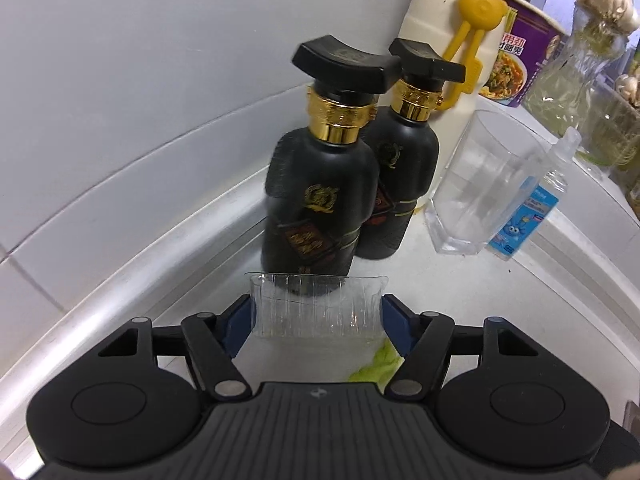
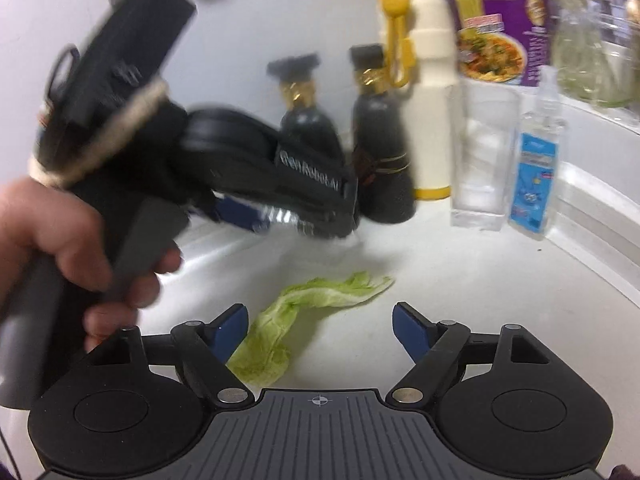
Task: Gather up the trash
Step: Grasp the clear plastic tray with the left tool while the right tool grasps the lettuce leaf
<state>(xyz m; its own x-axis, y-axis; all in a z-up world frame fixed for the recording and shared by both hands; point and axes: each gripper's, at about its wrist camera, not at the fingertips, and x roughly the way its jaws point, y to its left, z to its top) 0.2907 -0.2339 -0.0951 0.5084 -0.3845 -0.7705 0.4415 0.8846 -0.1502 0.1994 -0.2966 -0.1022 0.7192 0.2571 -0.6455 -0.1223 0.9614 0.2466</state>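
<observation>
Between left gripper pads, clear plastic cup pinched, liable to buckle; right gripper agape above lettuce leaf, black bottles toppling risk.

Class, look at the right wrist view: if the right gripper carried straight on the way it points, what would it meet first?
Probably the limp green lettuce leaf on the white counter. It lies just ahead of the open right gripper, nearer its left finger; depth is hard to judge.

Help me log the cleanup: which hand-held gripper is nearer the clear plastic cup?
Left hand-held gripper: its pads grip the clear plastic cup. Right hand-held gripper stands apart, open over the lettuce leaf.
</observation>
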